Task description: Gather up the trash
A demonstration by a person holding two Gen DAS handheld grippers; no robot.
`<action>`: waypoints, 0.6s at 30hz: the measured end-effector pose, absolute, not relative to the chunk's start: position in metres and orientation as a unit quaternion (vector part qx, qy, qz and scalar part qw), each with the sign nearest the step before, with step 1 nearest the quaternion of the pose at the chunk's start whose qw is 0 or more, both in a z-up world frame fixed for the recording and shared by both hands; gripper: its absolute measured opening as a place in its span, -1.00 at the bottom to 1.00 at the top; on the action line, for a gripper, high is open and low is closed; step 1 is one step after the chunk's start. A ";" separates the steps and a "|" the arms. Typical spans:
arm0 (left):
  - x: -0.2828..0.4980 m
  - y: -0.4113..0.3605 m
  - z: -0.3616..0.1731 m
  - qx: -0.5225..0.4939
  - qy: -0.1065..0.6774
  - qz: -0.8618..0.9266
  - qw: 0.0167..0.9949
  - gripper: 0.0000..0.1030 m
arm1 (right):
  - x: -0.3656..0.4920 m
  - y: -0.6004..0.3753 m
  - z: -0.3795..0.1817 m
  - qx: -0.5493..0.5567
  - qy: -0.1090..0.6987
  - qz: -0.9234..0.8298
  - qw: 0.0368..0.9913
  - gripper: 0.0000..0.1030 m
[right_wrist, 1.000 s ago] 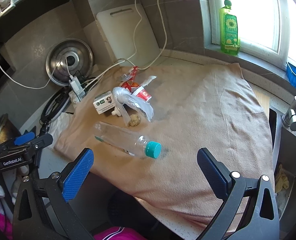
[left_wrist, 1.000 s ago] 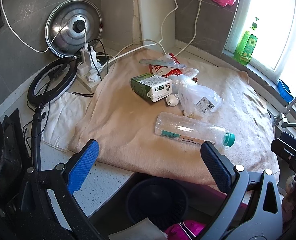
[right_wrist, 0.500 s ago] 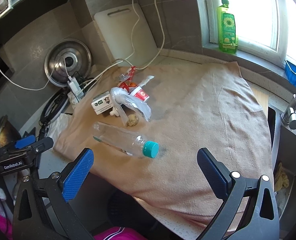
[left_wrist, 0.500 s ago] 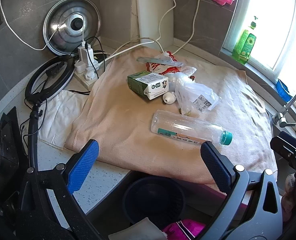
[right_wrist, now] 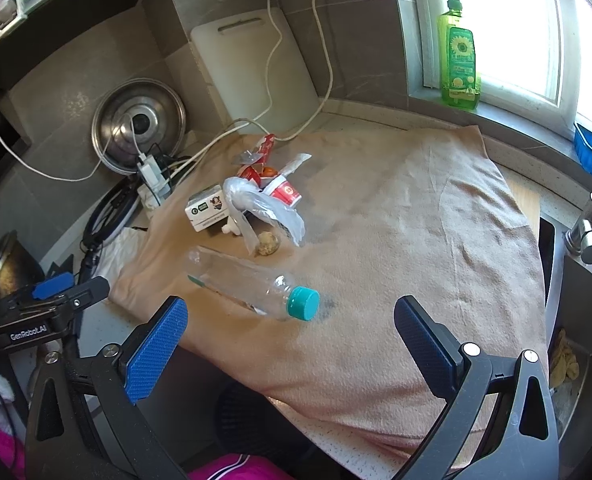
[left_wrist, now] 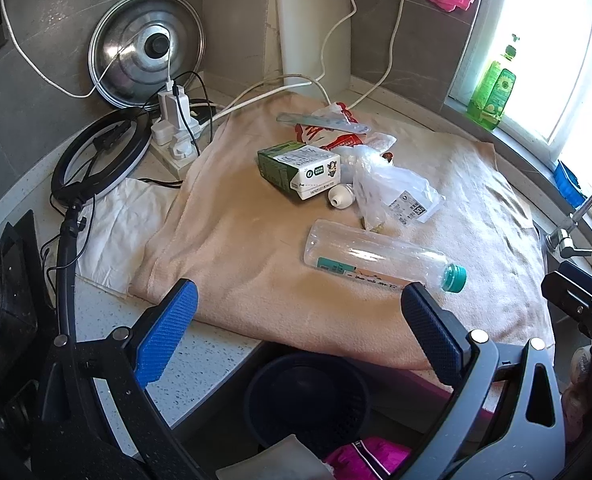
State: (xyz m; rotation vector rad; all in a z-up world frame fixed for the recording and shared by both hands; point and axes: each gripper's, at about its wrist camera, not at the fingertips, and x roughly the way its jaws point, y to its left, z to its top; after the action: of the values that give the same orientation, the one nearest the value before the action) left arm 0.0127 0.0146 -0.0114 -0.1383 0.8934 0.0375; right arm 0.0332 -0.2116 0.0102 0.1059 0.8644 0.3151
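Observation:
Trash lies on a tan towel (left_wrist: 235, 240) on the counter. A clear plastic bottle (left_wrist: 372, 258) with a teal cap lies on its side, nearest me; it also shows in the right wrist view (right_wrist: 247, 282). Behind it are a green and white carton (left_wrist: 300, 170), a crumpled clear plastic bag (left_wrist: 392, 196), a small white cap (left_wrist: 340, 196) and red wrappers (left_wrist: 328, 132). A dark bin (left_wrist: 308, 396) stands below the counter edge. My left gripper (left_wrist: 296, 332) is open and empty above the bin. My right gripper (right_wrist: 291, 340) is open and empty, just short of the bottle cap.
A pot lid (left_wrist: 147, 64), a white cutting board (left_wrist: 316, 24), a power strip with cables (left_wrist: 175, 132) and a ring light (left_wrist: 95, 156) stand at the back left. A green soap bottle (right_wrist: 458, 56) is on the windowsill. The sink and tap (right_wrist: 588, 232) are at right.
Both grippers have eased slightly forward and higher toward the trash. Nothing on the towel has moved. Both stay open.

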 end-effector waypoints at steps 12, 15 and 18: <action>0.013 0.016 -0.012 -0.067 0.433 0.017 0.899 1.00 | 0.036 -0.211 0.010 0.055 0.416 0.158 0.894 0.99; 0.015 0.018 -0.014 -0.068 0.435 0.018 0.898 1.00 | 0.037 -0.211 0.010 0.063 0.413 0.160 0.894 0.99; 0.017 0.019 -0.015 -0.070 0.436 0.020 0.897 1.00 | 0.038 -0.212 0.009 0.065 0.412 0.162 0.894 0.99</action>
State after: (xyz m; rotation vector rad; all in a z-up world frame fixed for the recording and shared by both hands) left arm 0.0167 0.0193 -0.0154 -0.1452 0.9039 0.0413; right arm 0.0384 -0.2119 0.0088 0.1346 0.8544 0.3350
